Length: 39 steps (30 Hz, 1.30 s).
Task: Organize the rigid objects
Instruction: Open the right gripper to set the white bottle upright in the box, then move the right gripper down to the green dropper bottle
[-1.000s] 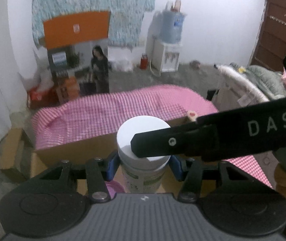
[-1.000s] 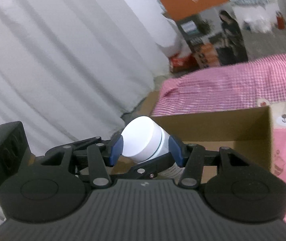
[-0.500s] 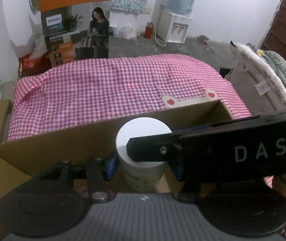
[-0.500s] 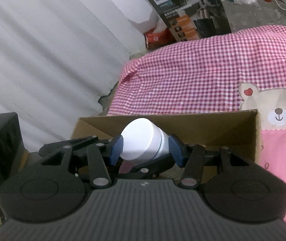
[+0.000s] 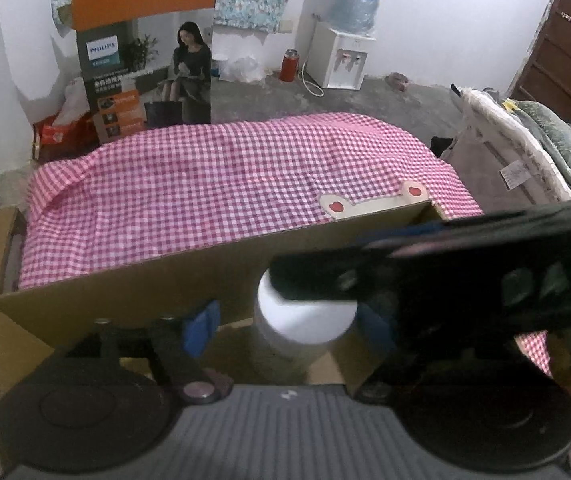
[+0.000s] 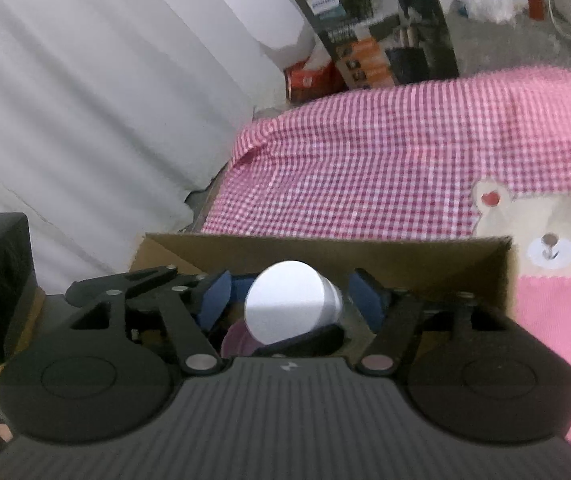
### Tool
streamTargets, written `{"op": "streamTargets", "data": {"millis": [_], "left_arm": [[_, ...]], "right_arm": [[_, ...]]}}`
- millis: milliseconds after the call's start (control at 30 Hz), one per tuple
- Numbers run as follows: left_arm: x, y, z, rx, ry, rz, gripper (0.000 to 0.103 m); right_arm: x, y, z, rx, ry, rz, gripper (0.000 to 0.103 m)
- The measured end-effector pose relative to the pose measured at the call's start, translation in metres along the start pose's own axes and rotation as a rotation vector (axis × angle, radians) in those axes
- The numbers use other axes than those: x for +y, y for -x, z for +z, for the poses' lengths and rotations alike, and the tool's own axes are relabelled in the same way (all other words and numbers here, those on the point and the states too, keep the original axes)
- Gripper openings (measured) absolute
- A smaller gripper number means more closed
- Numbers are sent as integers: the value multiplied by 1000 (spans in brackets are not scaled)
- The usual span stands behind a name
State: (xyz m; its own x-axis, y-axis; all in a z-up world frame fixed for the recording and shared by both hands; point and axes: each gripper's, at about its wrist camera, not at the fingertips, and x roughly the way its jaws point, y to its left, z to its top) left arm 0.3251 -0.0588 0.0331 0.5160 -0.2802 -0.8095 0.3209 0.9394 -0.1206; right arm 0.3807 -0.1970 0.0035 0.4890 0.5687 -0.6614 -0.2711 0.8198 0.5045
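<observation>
Evidently both grippers, left gripper (image 5: 285, 326) and right gripper (image 6: 289, 298), have just been opening, pads now clear of the white-lidded jar (image 5: 305, 316) between them, releasing it into the cardboard box (image 5: 133, 292) at six o'clock of the checked cloth (image 5: 221, 184).

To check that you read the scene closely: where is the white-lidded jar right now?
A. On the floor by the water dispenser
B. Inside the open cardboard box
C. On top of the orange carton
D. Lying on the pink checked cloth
B: the white-lidded jar stands within the cardboard box walls, in front of the pink checked cloth.
</observation>
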Motion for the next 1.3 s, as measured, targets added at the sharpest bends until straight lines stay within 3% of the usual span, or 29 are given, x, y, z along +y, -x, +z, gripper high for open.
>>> {"op": "streamTargets", "data": {"millis": [333, 500, 633, 767, 933, 1100, 1300], "left_arm": [[5, 75, -19, -101, 16, -18, 88], [0, 128, -45, -186, 11, -40, 92], [-15, 160, -79, -233, -51, -52, 96], [-34, 165, -116, -203, -111, -70, 96], [-61, 145, -160, -153, -176, -84, 96], [-86, 113, -191, -145, -283, -9, 91], [-88, 88, -197, -129, -269, 14, 68]], "right_arm": [[28, 98, -30, -218, 69, 13, 74], [38, 158, -71, -328, 77, 57, 76], [38, 189, -116, -374, 63, 78, 77], [34, 188, -161, -356, 18, 71, 77], [28, 161, -210, -265, -45, 68, 77], [34, 129, -237, -190, -46, 46, 68], [43, 100, -234, -142, -2, 41, 50]]}}
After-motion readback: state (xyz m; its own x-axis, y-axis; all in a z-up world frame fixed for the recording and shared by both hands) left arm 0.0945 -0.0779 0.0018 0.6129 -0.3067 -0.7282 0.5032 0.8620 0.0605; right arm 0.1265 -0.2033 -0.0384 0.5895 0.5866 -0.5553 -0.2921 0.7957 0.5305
